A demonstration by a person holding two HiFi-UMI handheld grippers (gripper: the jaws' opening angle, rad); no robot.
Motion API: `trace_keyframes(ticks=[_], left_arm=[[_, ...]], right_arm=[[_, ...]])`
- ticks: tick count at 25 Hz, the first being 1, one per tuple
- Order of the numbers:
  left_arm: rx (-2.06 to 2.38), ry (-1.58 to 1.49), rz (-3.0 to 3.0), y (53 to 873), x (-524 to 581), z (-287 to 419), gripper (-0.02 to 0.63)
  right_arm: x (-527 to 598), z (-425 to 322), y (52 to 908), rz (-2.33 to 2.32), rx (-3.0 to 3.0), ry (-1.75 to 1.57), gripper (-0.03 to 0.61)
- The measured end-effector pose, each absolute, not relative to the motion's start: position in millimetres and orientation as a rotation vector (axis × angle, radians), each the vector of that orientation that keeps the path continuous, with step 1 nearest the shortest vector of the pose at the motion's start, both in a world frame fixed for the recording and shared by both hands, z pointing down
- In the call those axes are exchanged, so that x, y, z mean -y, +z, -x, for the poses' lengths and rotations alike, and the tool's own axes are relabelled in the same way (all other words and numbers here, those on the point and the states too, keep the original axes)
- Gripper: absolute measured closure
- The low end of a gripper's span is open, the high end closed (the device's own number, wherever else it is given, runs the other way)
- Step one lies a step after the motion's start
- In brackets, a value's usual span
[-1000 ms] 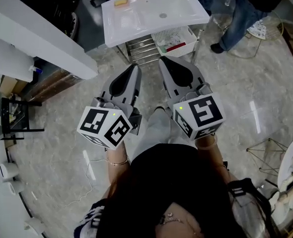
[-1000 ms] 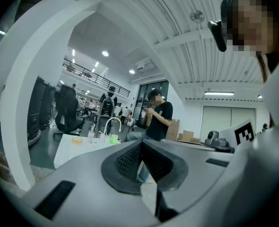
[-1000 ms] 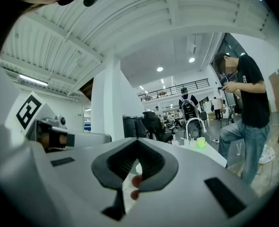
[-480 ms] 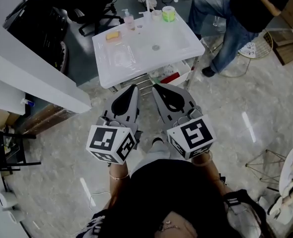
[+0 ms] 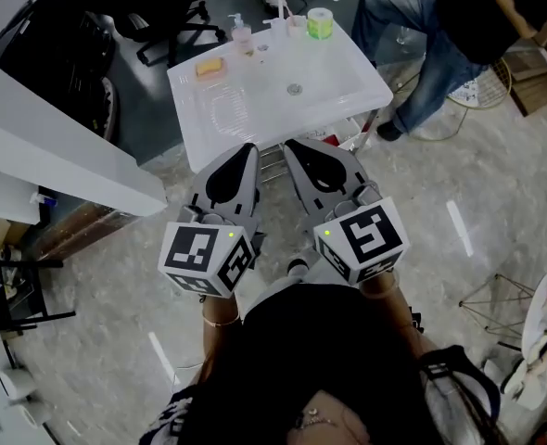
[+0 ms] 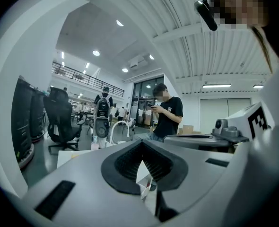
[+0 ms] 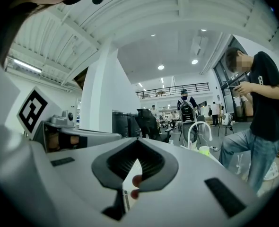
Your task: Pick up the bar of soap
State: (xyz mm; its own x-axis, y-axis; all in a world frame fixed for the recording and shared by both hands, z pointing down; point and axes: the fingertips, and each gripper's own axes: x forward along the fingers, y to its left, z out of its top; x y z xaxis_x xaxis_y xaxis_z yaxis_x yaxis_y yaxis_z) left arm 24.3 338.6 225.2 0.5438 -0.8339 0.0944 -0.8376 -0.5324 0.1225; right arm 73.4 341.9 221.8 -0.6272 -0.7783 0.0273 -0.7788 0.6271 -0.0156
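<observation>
The yellow-orange rectangular bar of soap [image 5: 210, 66] is lying on the far left corner of the white rectangular sink [image 5: 338, 82], near a clear pump bottle [image 5: 241, 33]. The grey left claw [image 5: 246, 148] and the grey right claw [image 5: 292, 144] are hanging side by side over the sink's near edge. Both are pinched fully closed, gripping nothing, well apart from the soap.

Noted underfoot, the floor [image 5: 496, 184] is polished stone-look tile, glossy, reflecting light streaks. At upper centre the washbasin [image 5: 338, 82] is smooth, glossy white. The left gripper [image 5: 248, 148] and right gripper [image 5: 290, 145] have matt grey plastic shells, and the pads [image 6: 126, 163] are black and ribbed. The bar of soap [image 5: 209, 67] looks matt yellow. At upper right, the jeans [image 5: 422, 40] are blue denim cloth.
</observation>
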Motion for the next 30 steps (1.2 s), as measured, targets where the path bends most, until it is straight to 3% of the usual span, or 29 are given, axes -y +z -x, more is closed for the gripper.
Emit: trace_keyframes(ticks=[13,30], left_arm=[[1.410,0.047,-2.558,253.3,-294.8,-18.4,0.606],[1.426,0.141,-2.595,252.9,-133.9,-37.5,0.606]], right_arm=[[-296.5,-68.7,245.0,-1.318,2.771,0.053,0.571],[-148.0,-77.3,243.6,-1.219,2.895,0.108,0.571]])
